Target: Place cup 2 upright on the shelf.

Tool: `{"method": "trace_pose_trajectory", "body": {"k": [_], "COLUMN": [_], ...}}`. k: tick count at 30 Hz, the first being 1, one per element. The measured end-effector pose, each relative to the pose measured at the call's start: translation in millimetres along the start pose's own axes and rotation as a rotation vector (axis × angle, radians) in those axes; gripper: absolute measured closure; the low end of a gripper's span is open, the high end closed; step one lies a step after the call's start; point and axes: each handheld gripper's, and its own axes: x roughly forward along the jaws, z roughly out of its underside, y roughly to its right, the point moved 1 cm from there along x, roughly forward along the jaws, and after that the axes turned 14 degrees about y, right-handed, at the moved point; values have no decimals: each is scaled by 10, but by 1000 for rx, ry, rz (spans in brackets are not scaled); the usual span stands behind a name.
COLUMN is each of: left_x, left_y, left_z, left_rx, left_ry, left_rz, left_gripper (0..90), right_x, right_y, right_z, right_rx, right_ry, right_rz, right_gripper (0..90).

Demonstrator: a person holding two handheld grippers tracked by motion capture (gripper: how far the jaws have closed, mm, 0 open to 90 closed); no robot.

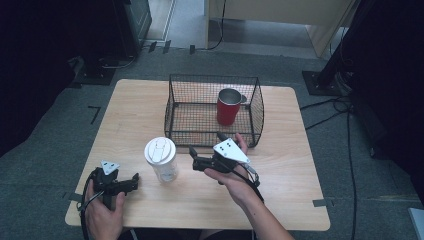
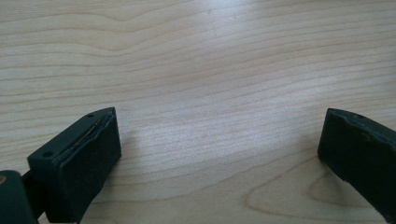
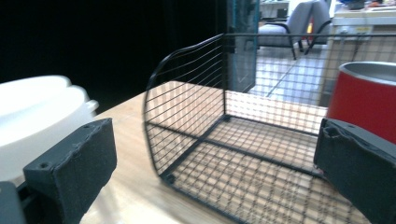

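— Grey carpet surrounds a light wooden table [image 1: 280, 190], with cables trailing over the floor at the right. What stands on the wood?

— Toward the far edge, a black wire basket [image 1: 172, 107] with its open side facing the person. A red metal mug [image 1: 228, 109] stands upright inside it, in the right part, its handle turned to the right. In front of the basket's left corner, outside it, stands a clear plastic cup with a white lid [image 1: 161, 158].

— And the grippers?

— The right gripper [image 1: 206, 150] is held in the person's right hand [image 1: 231, 175], just right of the lidded cup and close before the basket's open front. Its jaws stand wide apart with nothing between them. In the right gripper view, the lidded cup [image 3: 37, 121] sits blurred behind the left jaw, the basket [image 3: 187, 116] fills the middle, and the red mug [image 3: 364, 100] rises behind the right jaw.

— The left one?

— The left gripper [image 1: 132, 181] is low at the near left corner, in the person's left hand [image 1: 102, 212], a little apart from the cup and pointing roughly toward it. Its jaws are also spread, and in the left gripper view there is bare wood grain [image 2: 210, 84] between them.
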Motion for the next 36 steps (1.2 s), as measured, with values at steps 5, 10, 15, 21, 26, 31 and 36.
{"method": "trace_pose_trajectory", "body": {"k": [5,10,15,21,26,31,36], "left_x": [0,0,0,-1,-1,-1,4], "left_y": [0,0,0,-2,-2,-2,2], "left_z": [0,0,0,0,0,0,-3], "left_rx": [0,0,0,2,2,2,3], "left_ry": [0,0,0,-1,-2,-2,-2], "left_rz": [0,0,0,0,0,1,2], "left_gripper": [0,0,0,0,0,0,0], "right_x": [-46,-74,-63,-39,-9,15,74], "right_y": [-145,-303,-385,-513,-602,-651,-689], "right_z": [83,163,211,268,314,343,348], "right_rx": [5,7,29,18,24,27,23], "right_ry": [-11,-23,-31,-31,-34,-38,-32], "right_rz": [-44,-86,-107,-142,-166,-173,-174], "right_gripper": [0,0,0,0,0,0,0]}}
